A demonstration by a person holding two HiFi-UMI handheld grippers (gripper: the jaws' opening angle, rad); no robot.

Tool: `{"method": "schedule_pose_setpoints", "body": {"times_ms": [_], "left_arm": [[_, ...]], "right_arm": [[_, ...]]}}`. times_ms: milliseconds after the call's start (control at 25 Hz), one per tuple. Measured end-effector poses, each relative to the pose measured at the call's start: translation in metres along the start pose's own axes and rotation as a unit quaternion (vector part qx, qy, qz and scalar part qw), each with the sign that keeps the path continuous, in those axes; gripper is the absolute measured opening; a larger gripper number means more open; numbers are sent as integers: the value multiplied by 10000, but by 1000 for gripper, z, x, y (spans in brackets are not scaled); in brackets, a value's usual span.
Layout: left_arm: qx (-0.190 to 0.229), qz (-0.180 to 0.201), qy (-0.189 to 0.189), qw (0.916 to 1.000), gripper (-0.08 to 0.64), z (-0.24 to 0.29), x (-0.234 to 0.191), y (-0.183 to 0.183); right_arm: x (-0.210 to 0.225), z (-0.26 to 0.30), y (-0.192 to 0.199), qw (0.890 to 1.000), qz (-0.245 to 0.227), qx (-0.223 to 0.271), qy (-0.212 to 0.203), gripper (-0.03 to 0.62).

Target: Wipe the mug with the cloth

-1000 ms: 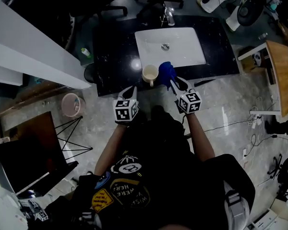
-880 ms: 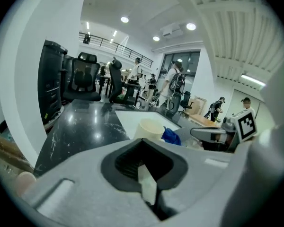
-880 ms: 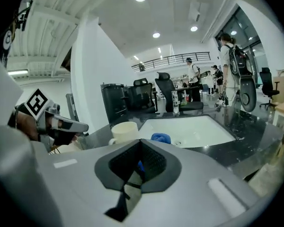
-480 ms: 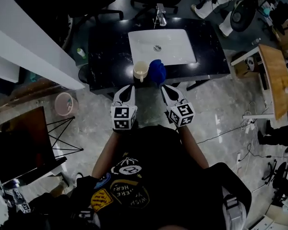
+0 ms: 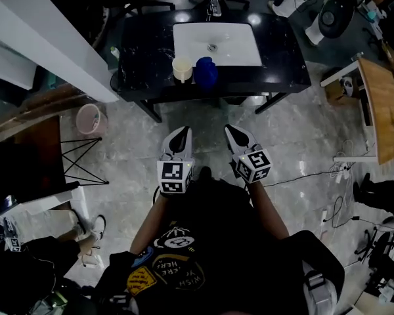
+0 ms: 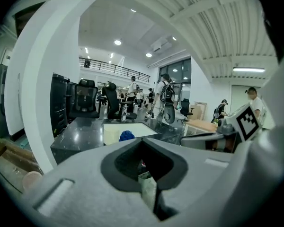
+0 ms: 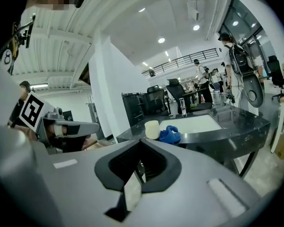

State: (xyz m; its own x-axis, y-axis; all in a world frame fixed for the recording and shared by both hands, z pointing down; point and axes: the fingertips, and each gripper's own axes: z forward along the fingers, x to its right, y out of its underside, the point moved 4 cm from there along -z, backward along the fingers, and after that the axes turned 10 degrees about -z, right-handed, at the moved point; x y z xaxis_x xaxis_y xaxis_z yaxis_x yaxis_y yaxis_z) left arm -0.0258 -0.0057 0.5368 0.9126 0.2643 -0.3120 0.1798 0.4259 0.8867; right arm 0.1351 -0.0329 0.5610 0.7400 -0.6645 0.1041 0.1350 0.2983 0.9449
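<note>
Cannot tell whether wiped yet: mug (image 5: 182,69) standing at the counter (image 5: 144,51) edge just beside the blue cloth (image 5: 206,71), left gripper (image 5: 181,132) and right gripper (image 5: 232,130) closed empty, well apart from both.

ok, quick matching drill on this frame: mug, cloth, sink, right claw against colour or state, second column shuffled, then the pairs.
Column one:
1. mug
2. cloth
3. sink
4. right claw

Column two:
a. blue, crumpled
b. white, let into the black counter
c. shut, nothing in it
d. cream, upright near the counter's front edge

Pairs: 1-d, 2-a, 3-b, 4-c
</note>
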Motion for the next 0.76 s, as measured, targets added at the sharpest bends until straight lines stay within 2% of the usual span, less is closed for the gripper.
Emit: {"method": "schedule_pose_setpoints", "body": {"times_ms": [120, 240, 360, 520, 760], "left_arm": [[-46, -8, -27, 10000, 5, -18, 8, 13], [-72, 185, -112, 9997, 5, -28, 11, 14], [-9, 353, -169, 9992, 5, -33, 8, 5], [197, 326, -46, 9993, 5, -49, 9, -16], [235, 327, 54, 9992, 5, -58, 6, -17]], "right_arm": [[-13, -19, 12, 9999, 10, -94, 63, 2], [-28, -27, 13, 9999, 79, -41, 89, 2], [-42, -27, 3, 10000, 61, 12, 62, 2], [-66, -27, -21, 9997, -57, 240, -34, 2], [-83, -19, -30, 9990, -191, 407, -61, 2]]}}
